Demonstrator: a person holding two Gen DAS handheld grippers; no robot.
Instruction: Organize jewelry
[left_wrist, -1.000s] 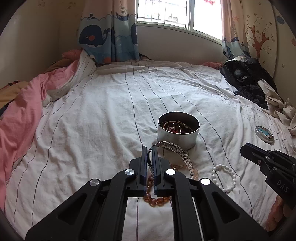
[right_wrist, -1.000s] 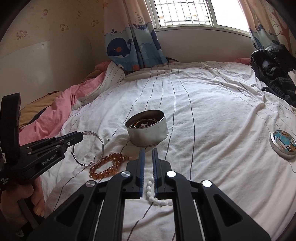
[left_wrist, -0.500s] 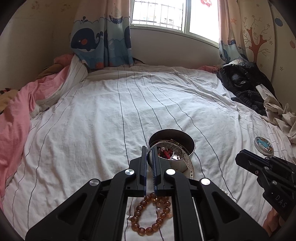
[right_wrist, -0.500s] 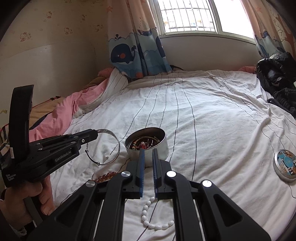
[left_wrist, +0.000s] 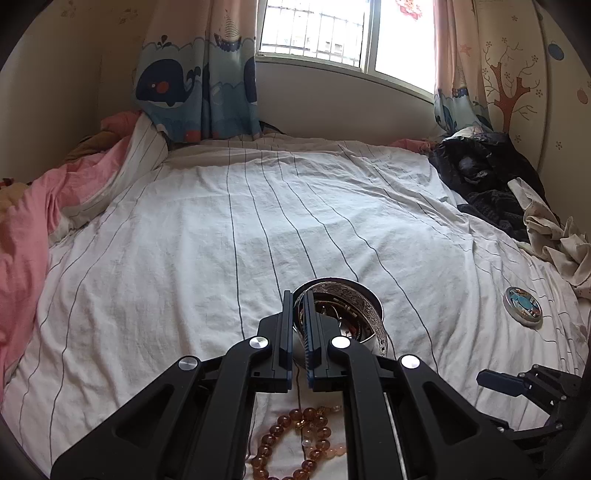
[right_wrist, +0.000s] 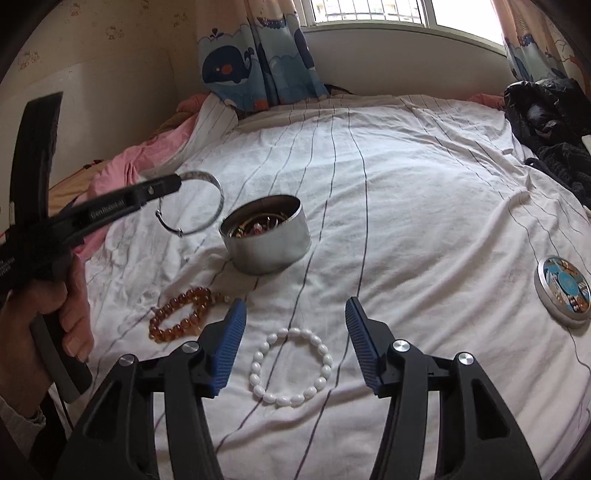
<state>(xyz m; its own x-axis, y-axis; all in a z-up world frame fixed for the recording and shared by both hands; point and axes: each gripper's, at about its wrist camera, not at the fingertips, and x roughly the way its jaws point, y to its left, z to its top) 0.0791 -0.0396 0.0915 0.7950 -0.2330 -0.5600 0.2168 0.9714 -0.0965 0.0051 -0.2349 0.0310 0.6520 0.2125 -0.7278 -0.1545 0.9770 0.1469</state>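
Note:
My left gripper (left_wrist: 298, 321) is shut on a silver bangle (left_wrist: 376, 321), which hangs over the round metal tin (left_wrist: 354, 286) of jewelry. In the right wrist view the same bangle (right_wrist: 216, 201) hangs in the air left of the tin (right_wrist: 269, 242), pinched by the left gripper (right_wrist: 173, 184). My right gripper (right_wrist: 293, 314) has its jaws opening, wide apart above a white bead bracelet (right_wrist: 291, 365) that lies on the sheet; the pads do not touch it. An amber bead bracelet (right_wrist: 181, 314) lies to the left, also visible as amber beads (left_wrist: 295, 443) under the left gripper.
The tin's lid (right_wrist: 563, 290) with a blue picture lies on the striped white sheet (right_wrist: 406, 184) at right. Dark clothes (left_wrist: 480, 177) are piled at the far right, a pink blanket (left_wrist: 29, 229) at left. A hand (right_wrist: 55, 325) holds the left gripper's handle.
The left gripper carried the bangle forward from beside the tin to over it. The right gripper tipped down toward the white bracelet and its jaws went from shut to wide apart.

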